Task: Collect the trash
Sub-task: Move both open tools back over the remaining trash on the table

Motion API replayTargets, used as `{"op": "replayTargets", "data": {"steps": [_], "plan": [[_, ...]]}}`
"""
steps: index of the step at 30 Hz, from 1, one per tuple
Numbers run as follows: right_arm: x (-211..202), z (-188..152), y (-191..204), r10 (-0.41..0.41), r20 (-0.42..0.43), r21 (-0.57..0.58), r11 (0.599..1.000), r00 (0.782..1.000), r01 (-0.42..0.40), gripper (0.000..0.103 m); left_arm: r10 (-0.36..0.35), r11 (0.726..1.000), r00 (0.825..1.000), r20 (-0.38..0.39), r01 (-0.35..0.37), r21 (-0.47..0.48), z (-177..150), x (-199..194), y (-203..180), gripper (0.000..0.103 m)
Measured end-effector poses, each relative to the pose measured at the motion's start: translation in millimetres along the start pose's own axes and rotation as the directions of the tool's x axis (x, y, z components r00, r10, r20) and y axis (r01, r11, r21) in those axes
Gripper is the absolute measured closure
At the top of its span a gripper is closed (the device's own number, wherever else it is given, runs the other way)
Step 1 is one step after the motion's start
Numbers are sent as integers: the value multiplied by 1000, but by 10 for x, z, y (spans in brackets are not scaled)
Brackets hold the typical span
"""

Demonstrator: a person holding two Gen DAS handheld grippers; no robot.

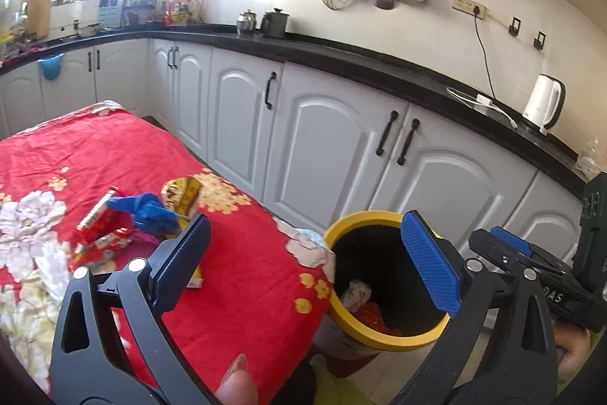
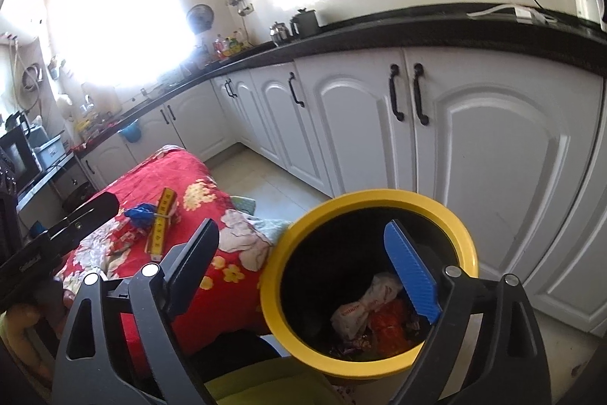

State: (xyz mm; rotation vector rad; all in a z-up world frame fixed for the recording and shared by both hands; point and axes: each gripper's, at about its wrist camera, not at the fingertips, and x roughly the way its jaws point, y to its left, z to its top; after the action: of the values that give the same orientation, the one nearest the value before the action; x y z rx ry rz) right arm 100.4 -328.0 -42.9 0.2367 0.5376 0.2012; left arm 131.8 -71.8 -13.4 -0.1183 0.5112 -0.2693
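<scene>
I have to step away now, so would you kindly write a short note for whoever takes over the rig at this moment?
Left gripper: open, empty, between the table and the bin.
Right gripper: open, empty, over the bin's near rim.
Yellow-rimmed bin: on the floor beside the red floral tablecloth; it already holds a crumpled white wrapper and red wrappers.
Left on the table: red snack packets, a blue crumpled piece and a yellow packet, close together.
Next, probably: pick these up one at a time and drop them in the bin.

White letters "DAS" show on the black tongs body (image 1: 557, 295); other print is illegible.
</scene>
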Motion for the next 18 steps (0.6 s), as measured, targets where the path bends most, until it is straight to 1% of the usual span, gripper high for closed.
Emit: {"op": "replayTargets", "data": {"steps": [7,17,18], "plan": [[30,51,250,30,4,-44,999,1000,-30,17,41,998,998,40,-39,-43,77,-143,264,11],[76,57,615,87,-8,-101,991,996,-88,16,84,993,993,80,-77,-93,145,-294,556,11],[80,59,647,93,-9,-106,990,996,-93,14,88,992,993,84,-80,-96,147,-309,581,11]]}}
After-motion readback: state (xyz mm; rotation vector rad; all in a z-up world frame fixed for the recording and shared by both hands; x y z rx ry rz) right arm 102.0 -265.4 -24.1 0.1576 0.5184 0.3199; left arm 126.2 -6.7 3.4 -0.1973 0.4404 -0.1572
